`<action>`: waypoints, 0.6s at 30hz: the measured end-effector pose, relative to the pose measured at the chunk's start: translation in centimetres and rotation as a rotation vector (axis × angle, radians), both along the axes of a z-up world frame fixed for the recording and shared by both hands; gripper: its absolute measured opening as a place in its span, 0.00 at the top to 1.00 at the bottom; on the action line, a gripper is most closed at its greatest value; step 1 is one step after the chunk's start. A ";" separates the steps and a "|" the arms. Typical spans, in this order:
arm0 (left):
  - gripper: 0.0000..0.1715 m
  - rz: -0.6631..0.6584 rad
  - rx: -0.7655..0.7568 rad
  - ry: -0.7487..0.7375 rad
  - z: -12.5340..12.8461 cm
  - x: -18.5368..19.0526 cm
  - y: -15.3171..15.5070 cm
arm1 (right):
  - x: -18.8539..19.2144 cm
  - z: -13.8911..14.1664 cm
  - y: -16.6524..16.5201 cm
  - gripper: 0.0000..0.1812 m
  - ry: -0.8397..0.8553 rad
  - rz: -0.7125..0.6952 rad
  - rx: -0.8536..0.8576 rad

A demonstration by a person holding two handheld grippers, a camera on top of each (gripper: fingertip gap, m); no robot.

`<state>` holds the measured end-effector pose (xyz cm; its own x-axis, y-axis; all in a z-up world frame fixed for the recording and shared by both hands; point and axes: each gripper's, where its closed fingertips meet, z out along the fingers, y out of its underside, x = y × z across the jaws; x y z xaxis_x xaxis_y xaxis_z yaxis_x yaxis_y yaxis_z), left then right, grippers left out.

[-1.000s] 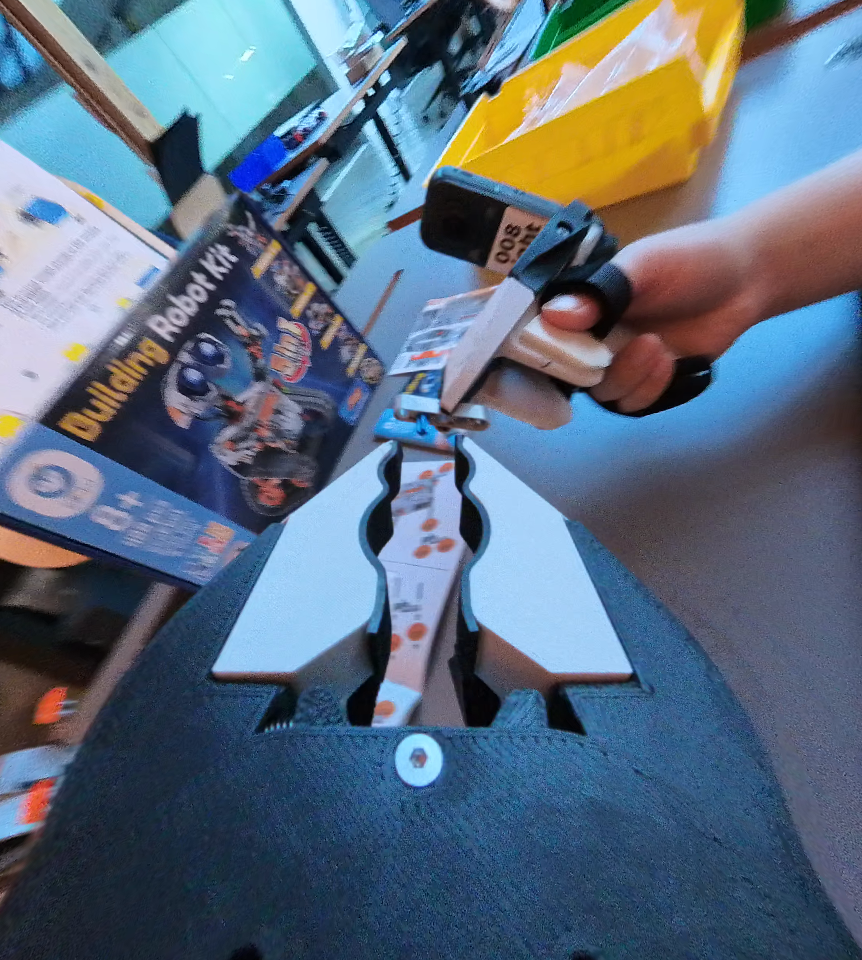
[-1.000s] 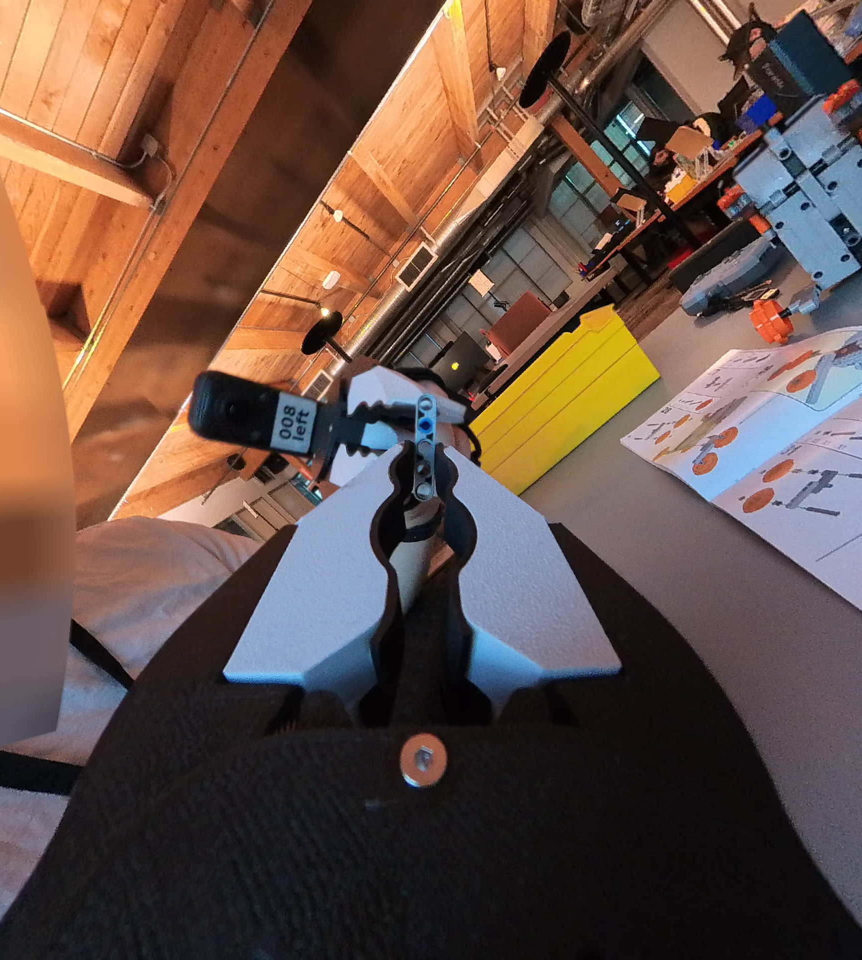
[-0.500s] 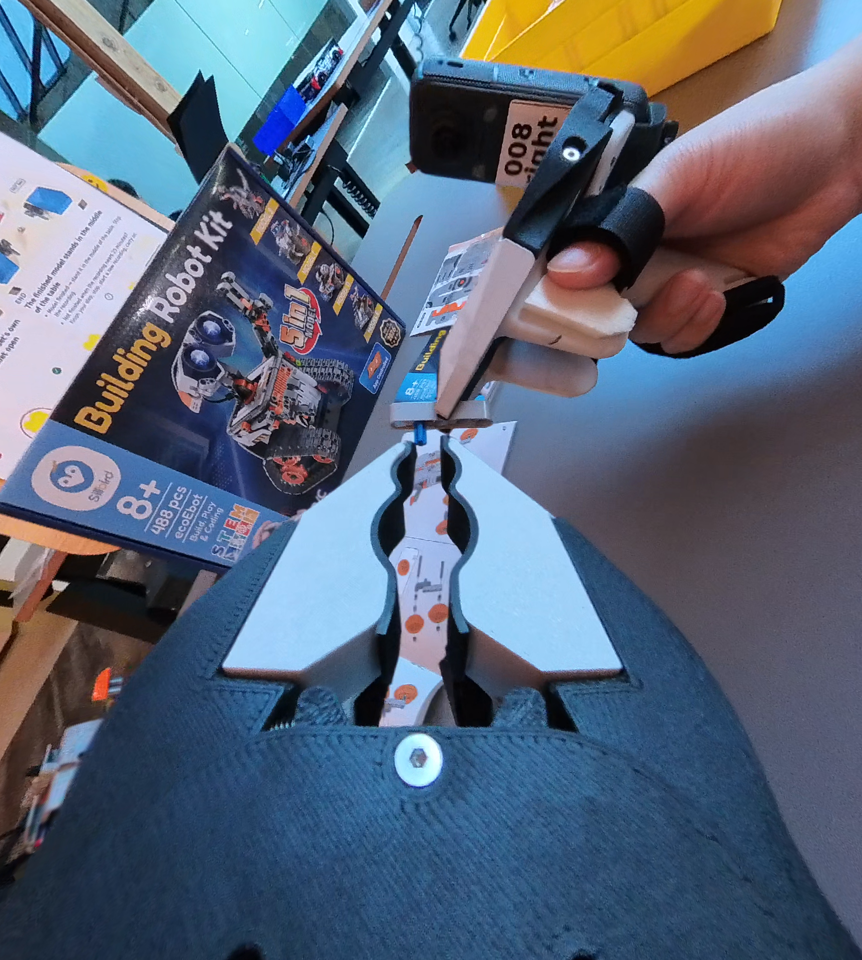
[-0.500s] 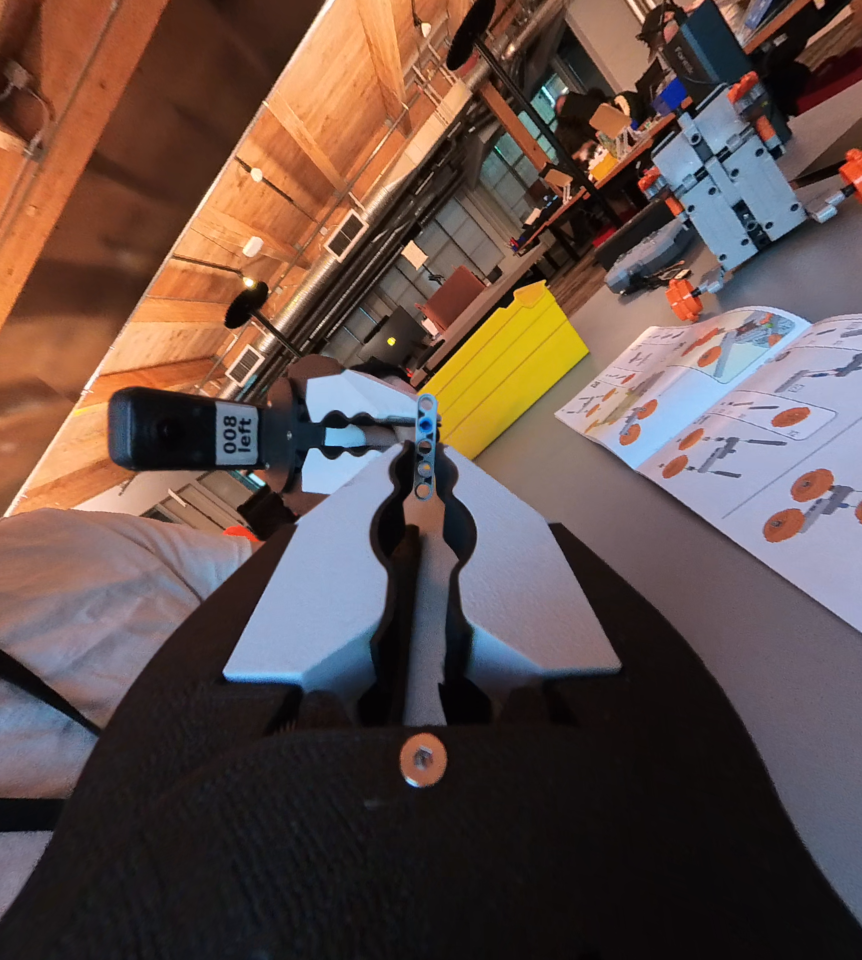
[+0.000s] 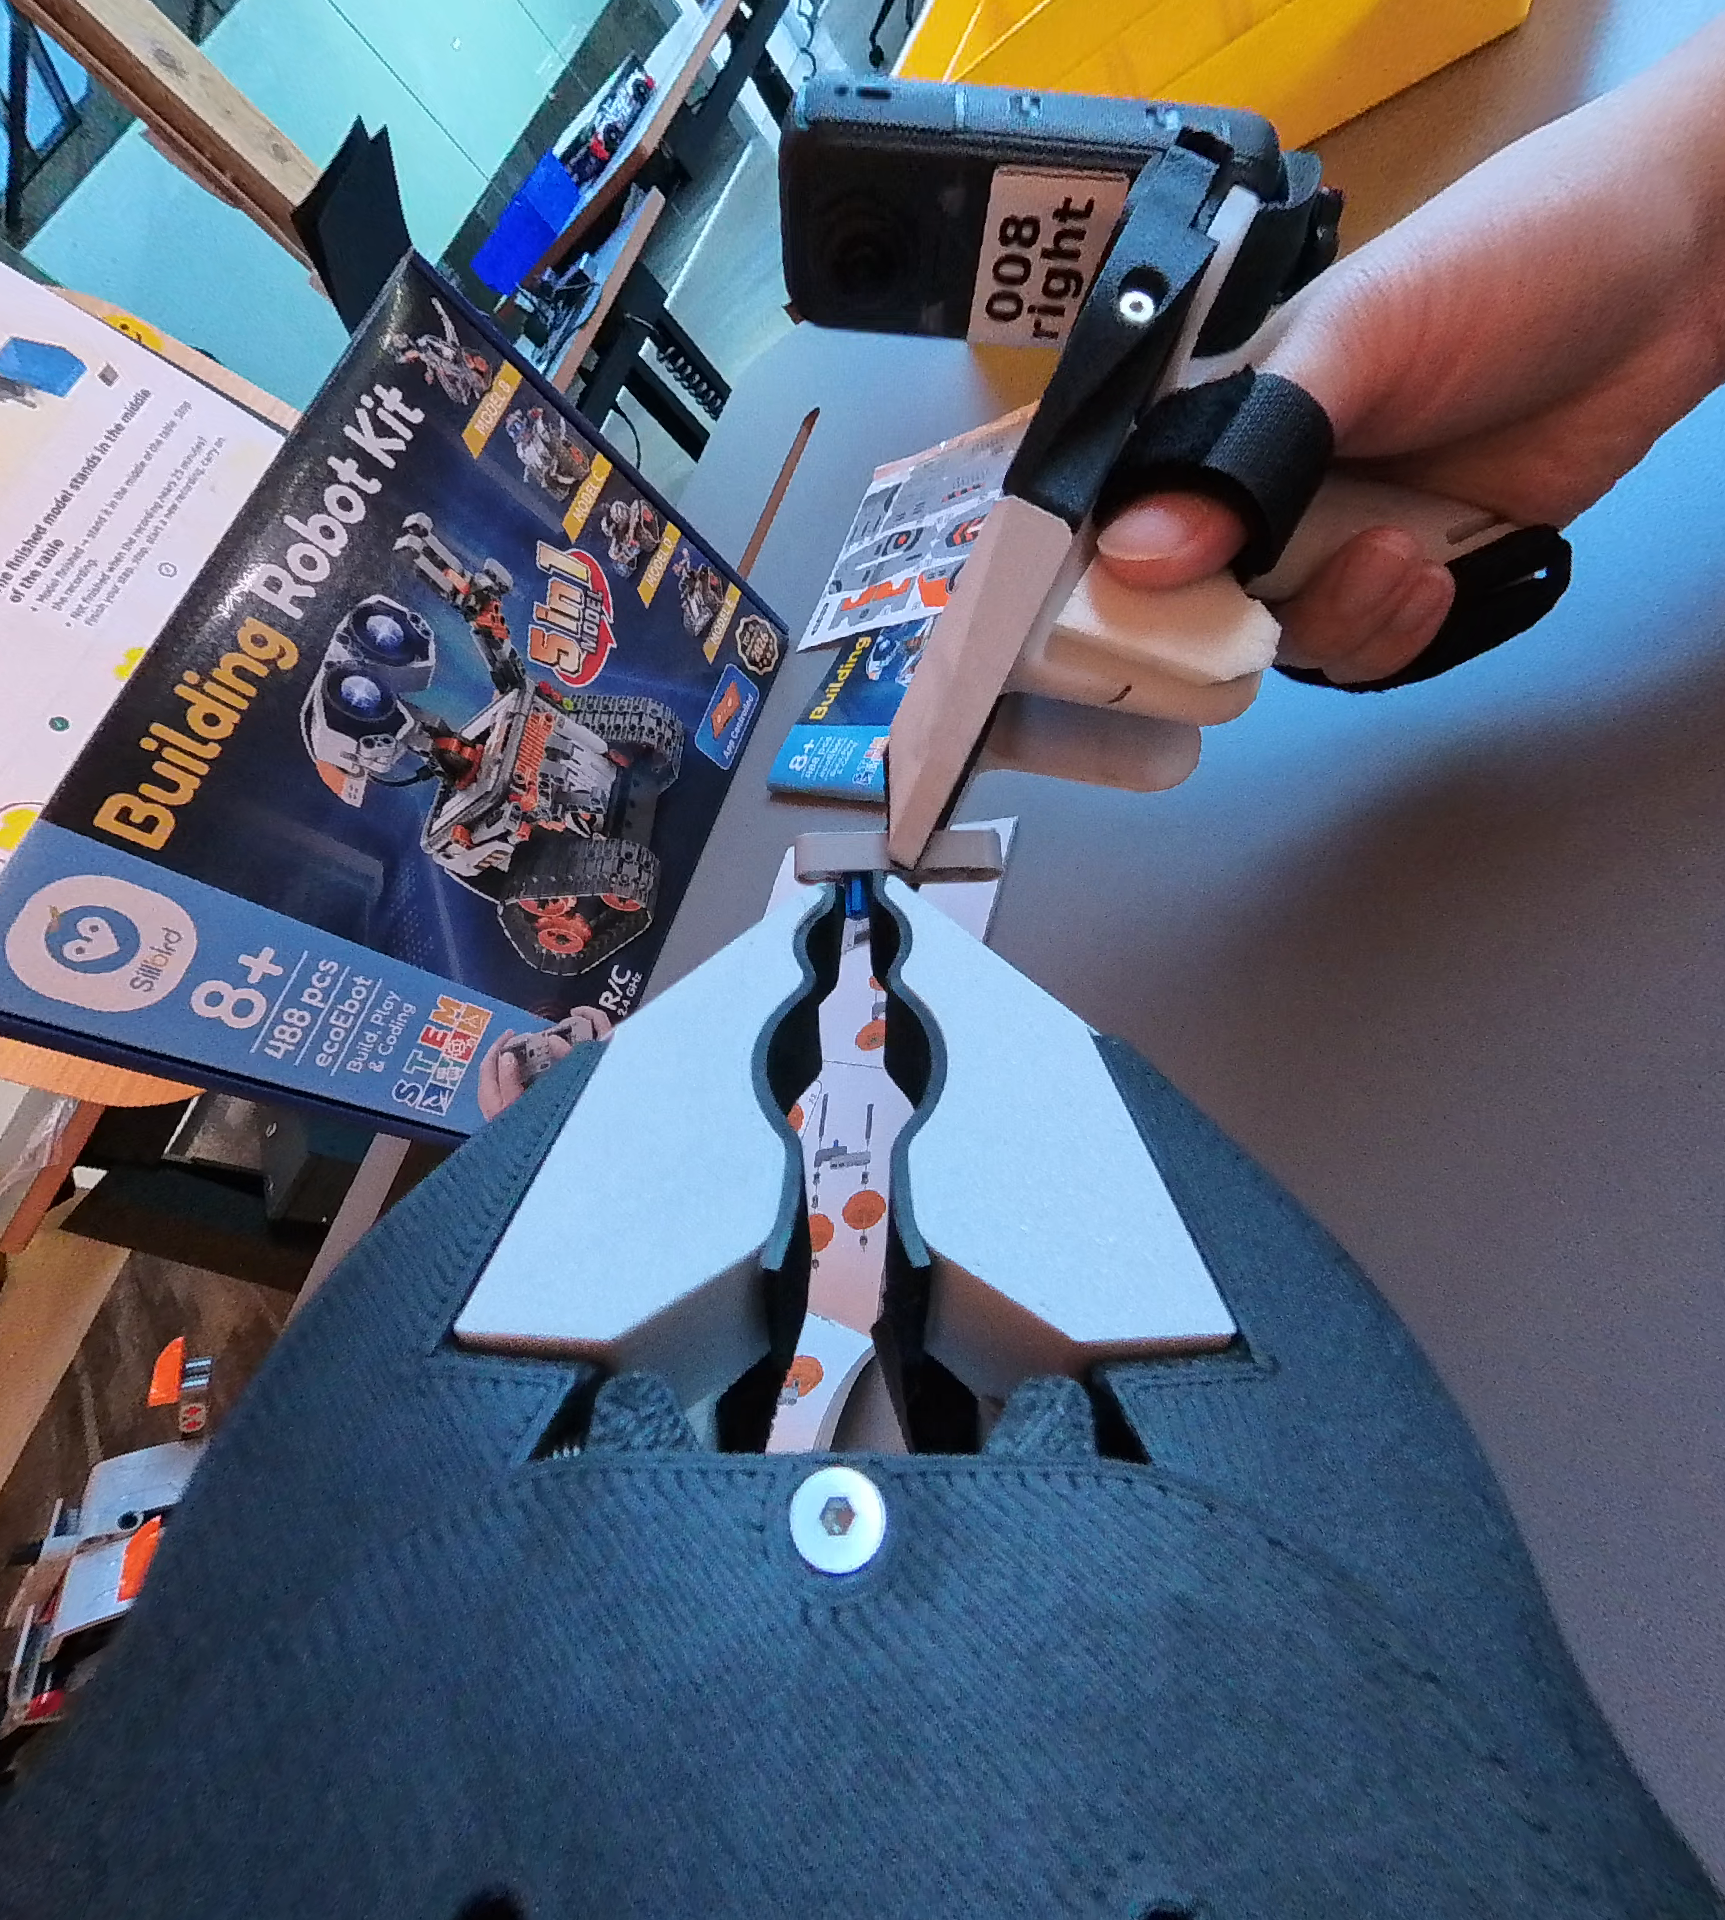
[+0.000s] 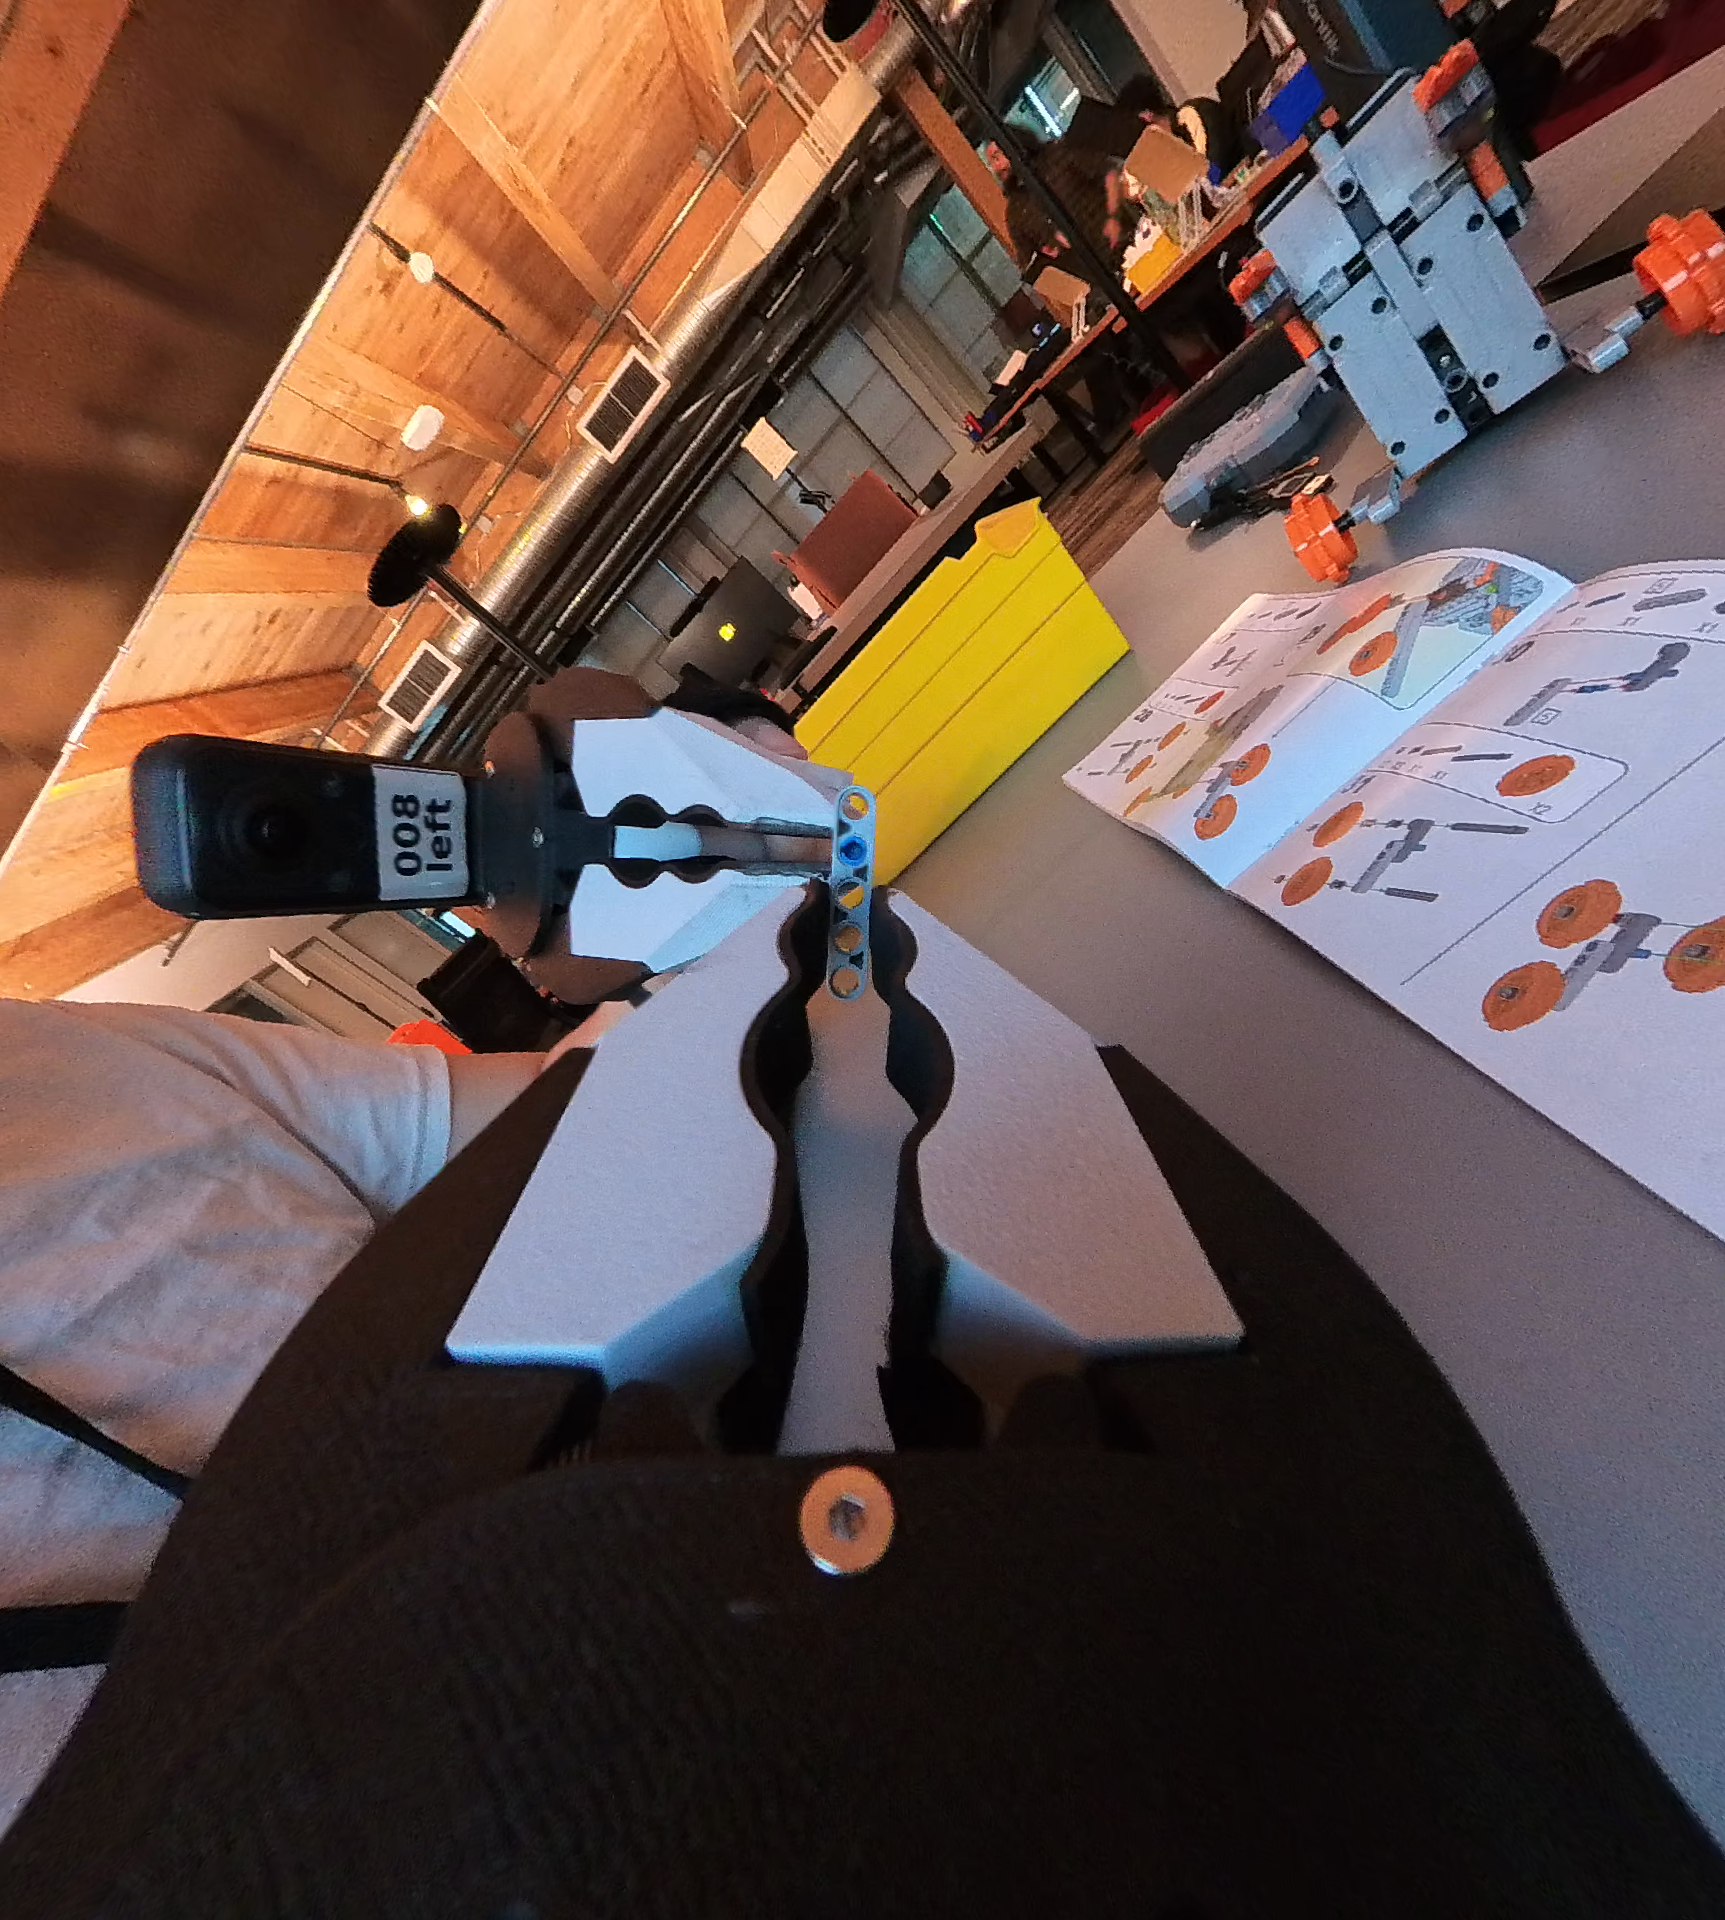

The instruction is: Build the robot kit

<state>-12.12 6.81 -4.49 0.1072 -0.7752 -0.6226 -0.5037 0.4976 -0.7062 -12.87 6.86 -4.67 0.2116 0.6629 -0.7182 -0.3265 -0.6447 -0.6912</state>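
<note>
My right gripper (image 6: 850, 920) is shut on a grey beam (image 6: 850, 935) with a row of holes and holds it upright above the table. A blue pin (image 6: 850, 852) sits in the beam's second hole from the top. My left gripper (image 5: 856, 906) is shut on that blue pin (image 5: 853, 896) and meets the beam (image 5: 837, 852) end-on. In the right wrist view the left gripper (image 6: 816, 831) comes in from the left. In the left wrist view the right gripper (image 5: 908, 854), held by a hand, comes down from above.
A dark blue kit box (image 5: 370, 707) and a printed sheet (image 5: 27, 499) lie left of the grey table (image 5: 1460, 1143). An open instruction booklet (image 6: 1512, 831), a grey and orange model (image 6: 1409, 281) and a yellow bin (image 6: 951, 665) stand to the right.
The right gripper with the beam has come down closer to my left fingertips. The blue pin now sits hard against the beam. Both grippers stay shut.
</note>
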 end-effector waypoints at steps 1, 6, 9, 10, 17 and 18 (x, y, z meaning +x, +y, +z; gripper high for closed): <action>0.99 0.000 -0.001 0.009 -0.2 0.0 0.0 | 0.0 -0.2 0.0 0.97 -0.016 -0.004 0.002; 0.99 -0.004 -0.001 0.053 -1.1 -0.3 0.1 | -0.3 -0.9 0.1 0.97 -0.118 -0.031 0.041; 0.99 0.001 0.005 0.071 -1.4 -0.5 0.2 | -0.5 -0.9 -0.1 0.97 -0.137 -0.029 0.058; 0.99 0.005 0.005 0.080 -1.6 -0.5 0.3 | -0.5 -1.0 -0.1 0.97 -0.153 -0.034 0.058; 0.99 0.006 -0.004 0.120 -2.5 -0.7 0.4 | -0.9 -2.0 -0.2 0.97 -0.336 -0.062 0.168; 1.00 -0.008 -0.032 0.110 -2.5 -0.7 0.3 | -1.1 -2.0 -0.4 0.96 -0.362 -0.048 0.206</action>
